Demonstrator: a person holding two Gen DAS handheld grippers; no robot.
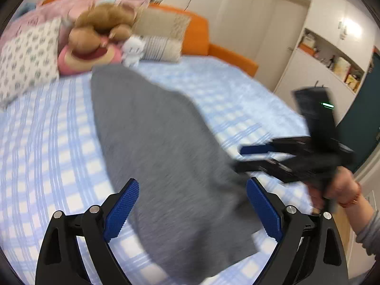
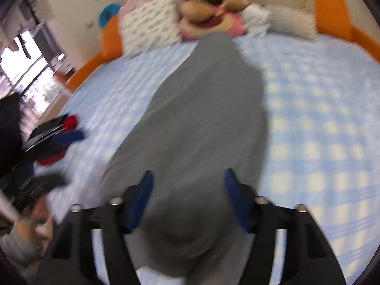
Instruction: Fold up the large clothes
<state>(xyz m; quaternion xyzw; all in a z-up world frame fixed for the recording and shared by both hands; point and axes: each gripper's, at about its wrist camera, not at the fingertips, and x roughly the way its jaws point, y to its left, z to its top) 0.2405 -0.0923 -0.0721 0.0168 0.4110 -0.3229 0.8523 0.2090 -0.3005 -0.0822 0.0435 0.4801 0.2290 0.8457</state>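
Blue pads of the left hand-held gripper (image 1: 192,210) stand wide open, empty, over the grey garment's (image 1: 156,147) near end; its long axis runs toward the pillows (image 1: 28,57). Right hand-held gripper (image 2: 187,199) half-open, straddling that end, grip uncertain.

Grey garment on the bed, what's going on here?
A person is folding it with a handheld gripper in each hand. The grey garment lies in a long strip on the blue checked bedsheet, running toward the pillows and stuffed toys at the head. The left gripper is wide open above the near end, gripping nothing. The right gripper is partly open with cloth showing between its fingers; blur hides whether the pads touch it. Both views are motion-blurred.
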